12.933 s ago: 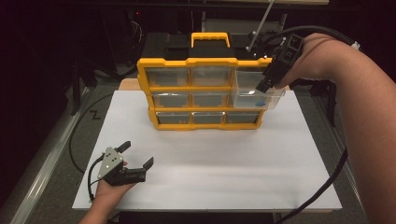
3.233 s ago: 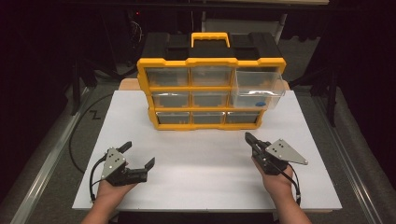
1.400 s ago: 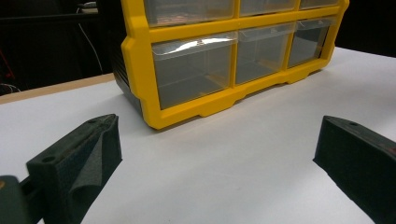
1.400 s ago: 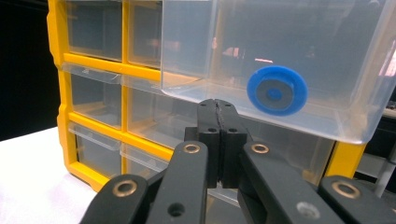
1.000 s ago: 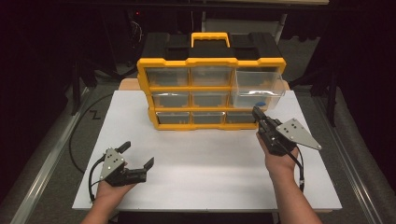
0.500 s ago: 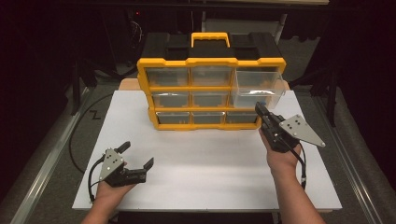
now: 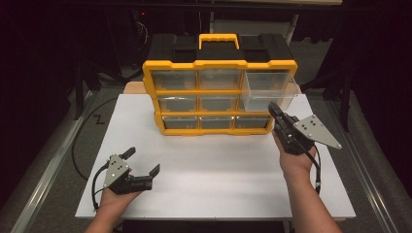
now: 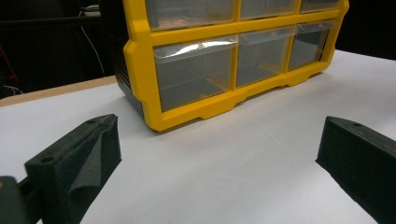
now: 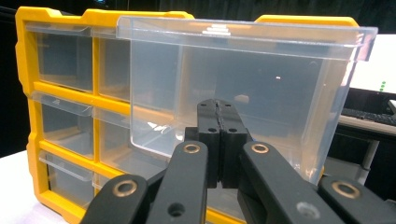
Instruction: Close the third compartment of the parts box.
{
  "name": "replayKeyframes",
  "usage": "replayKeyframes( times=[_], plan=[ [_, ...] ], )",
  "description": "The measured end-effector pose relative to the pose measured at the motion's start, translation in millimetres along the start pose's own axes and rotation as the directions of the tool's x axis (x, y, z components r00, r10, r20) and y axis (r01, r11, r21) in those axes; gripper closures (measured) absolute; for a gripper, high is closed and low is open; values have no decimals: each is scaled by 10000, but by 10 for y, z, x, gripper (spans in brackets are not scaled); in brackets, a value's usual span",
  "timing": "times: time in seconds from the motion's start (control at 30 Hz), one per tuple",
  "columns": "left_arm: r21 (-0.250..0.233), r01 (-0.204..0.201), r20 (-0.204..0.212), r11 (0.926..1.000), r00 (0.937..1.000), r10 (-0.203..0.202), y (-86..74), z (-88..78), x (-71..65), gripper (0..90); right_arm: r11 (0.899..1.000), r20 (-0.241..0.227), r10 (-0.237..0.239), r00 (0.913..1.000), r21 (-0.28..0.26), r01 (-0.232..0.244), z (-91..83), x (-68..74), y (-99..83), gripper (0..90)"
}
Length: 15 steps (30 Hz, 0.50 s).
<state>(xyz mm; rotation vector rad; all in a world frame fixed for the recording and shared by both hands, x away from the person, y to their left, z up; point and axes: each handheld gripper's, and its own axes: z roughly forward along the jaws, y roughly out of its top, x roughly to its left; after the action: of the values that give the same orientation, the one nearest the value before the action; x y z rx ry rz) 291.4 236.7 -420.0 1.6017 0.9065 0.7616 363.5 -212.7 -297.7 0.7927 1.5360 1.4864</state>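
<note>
Yellow plastic organiser cabinet with clear drawers (image 7: 218, 97) stands upright at the back centre of the white worktop (image 7: 218, 179), upper middle of the high view. Its clear plastic top-right drawer (image 7: 267, 90) sticks out from the cabinet front; the other drawers sit flush. Right tool (image 7: 273, 109), right of centre in the high view, points up-frame at that drawer, jaws pressed together with nothing between them. In the right gripper view the tool's tips (image 9: 218, 105) are right in front of the drawer (image 9: 243, 84) face; contact can't be told. Left tool (image 7: 143, 162) rests at lower left, jaws spread wide and empty, well apart from the cabinet (image 8: 224, 60).
</note>
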Motion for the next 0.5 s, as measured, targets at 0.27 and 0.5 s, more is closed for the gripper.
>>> replayKeyframes(
  times=[0.27, 0.5],
  plan=[
    [-38, -30, 35, 10000, 10000, 30, 4, -8, -3, 4, 10000, 71, -17, 10000, 2, 17, 41, -8, 23, 900],
    [-14, -42, 138, 10000, 9999, 42, 4, -12, 0, 3, 9999, 108, -89, 9999, 98, 87, 84, -14, 31, 900]
  ],
)
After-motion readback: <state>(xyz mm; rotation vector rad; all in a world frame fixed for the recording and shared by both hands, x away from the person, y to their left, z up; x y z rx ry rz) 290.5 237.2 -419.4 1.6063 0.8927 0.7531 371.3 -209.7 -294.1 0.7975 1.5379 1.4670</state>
